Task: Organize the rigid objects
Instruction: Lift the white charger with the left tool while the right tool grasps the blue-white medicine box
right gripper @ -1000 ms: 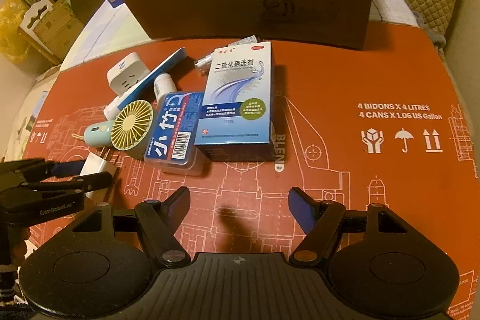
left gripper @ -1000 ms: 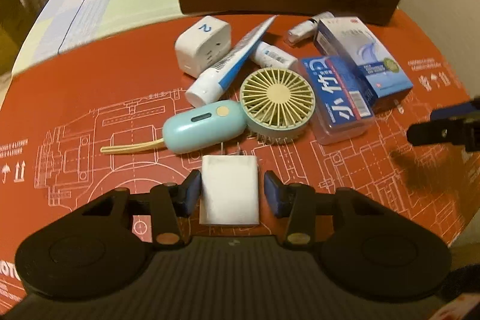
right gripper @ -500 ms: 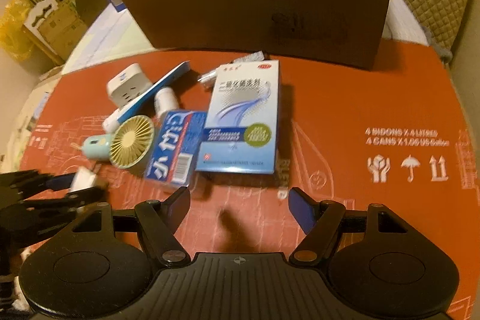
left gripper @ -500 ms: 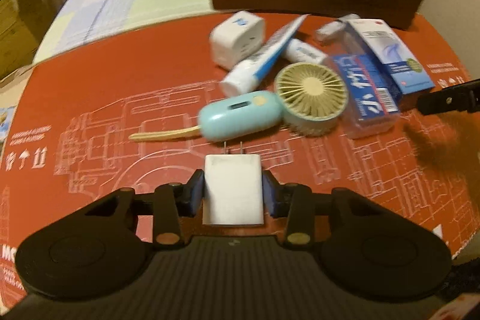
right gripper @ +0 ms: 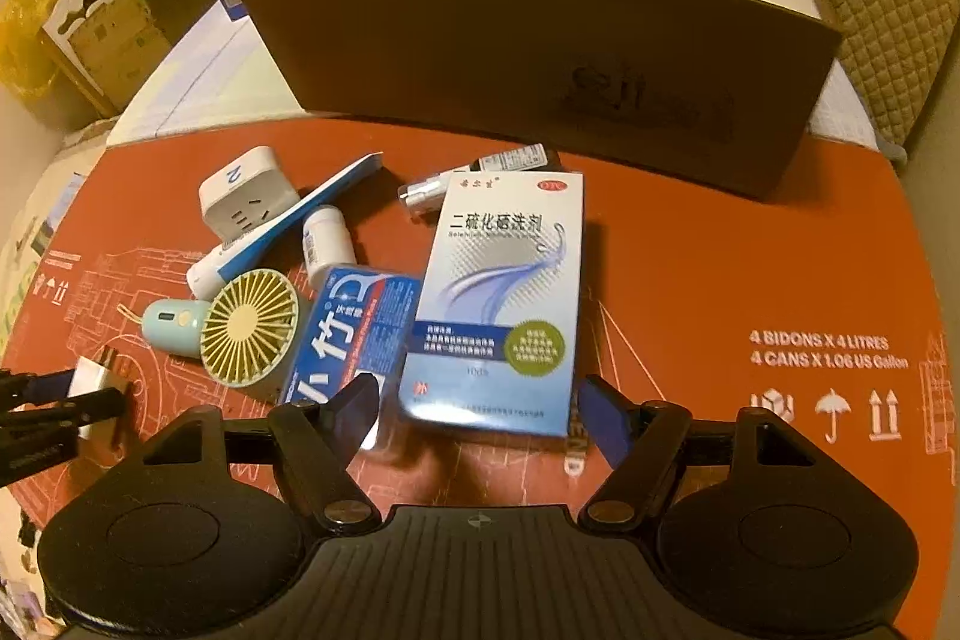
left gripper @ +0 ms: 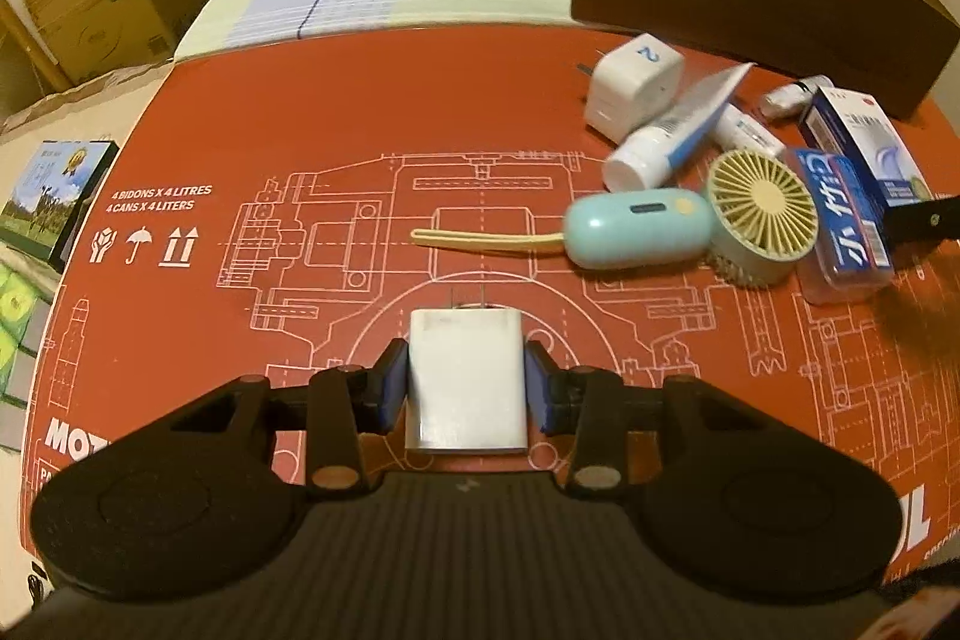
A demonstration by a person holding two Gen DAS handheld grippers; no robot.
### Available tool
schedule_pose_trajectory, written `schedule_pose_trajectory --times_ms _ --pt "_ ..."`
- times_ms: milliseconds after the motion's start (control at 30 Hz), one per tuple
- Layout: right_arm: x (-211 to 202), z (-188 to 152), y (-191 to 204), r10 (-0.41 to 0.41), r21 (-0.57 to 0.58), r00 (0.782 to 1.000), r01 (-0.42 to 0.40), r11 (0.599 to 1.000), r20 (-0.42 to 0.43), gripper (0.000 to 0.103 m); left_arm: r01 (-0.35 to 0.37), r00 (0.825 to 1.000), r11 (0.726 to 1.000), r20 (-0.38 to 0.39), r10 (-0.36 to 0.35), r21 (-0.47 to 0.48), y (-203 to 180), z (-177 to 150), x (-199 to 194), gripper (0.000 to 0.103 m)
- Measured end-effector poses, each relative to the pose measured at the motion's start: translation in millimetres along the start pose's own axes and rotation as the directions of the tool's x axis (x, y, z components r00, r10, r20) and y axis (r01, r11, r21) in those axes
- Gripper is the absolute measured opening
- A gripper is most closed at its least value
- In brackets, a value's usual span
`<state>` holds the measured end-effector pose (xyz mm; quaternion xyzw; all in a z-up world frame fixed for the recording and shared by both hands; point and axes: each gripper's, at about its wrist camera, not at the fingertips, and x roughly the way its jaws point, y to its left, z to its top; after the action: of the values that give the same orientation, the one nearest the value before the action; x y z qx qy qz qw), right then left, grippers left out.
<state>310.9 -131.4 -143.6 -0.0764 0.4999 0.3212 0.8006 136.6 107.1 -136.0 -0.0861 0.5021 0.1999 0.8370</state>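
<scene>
Now, with the left hand-held gripper clamped on the white charger near the counter's front and the right hand-held gripper apart over the blue medicine box, carrying the charger level toward the far cardboard box should keep its flat sides from slipping.

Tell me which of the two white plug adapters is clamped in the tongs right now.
The flat plain white charger, clamped between the left tongs. The other, a cube-shaped adapter marked "2", sits loose near the brown box.
</scene>
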Motion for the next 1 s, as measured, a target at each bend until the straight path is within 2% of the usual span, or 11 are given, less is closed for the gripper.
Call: schedule_pose_trajectory --times_ms 133,267,533,633,733,833,1000 --pt "5 -1 -5 0.002 0.015 1.0 -0.002 1.0 0.016 0.07 -0.003 1.0 1.0 -0.002 0.003 -0.004 0 2 2 0.036" --pt "1 -7 -13 -0.024 0.003 1.0 0.024 1.0 0.015 0.063 0.0 1.0 1.0 -0.008 0.0 -0.007 1 2 4 0.036" --pt "-18 -30 -29 -0.007 0.014 0.999 0.008 1.0 -0.046 0.062 0.014 1.0 1.0 -0.013 -0.014 -0.005 1 4 6 0.036" --pt "-21 -34 -29 -0.027 0.01 0.998 0.028 1.0 -0.059 0.064 0.018 1.0 1.0 -0.014 -0.018 0.001 0 5 7 0.036" --pt "-18 -32 -26 -0.075 -0.003 0.996 0.075 0.997 -0.05 0.071 0.016 1.0 1.0 -0.022 -0.015 0.02 -2 7 9 0.036" --pt "-10 -25 -26 -0.057 0.002 0.998 0.057 0.998 -0.04 0.073 0.018 0.999 1.0 -0.038 -0.017 0.025 -3 8 13 0.036" --pt "3 -16 -24 -0.077 -0.014 0.997 0.077 0.997 -0.031 0.074 0.022 0.999 0.999 -0.041 -0.021 0.024 -3 9 13 0.036"
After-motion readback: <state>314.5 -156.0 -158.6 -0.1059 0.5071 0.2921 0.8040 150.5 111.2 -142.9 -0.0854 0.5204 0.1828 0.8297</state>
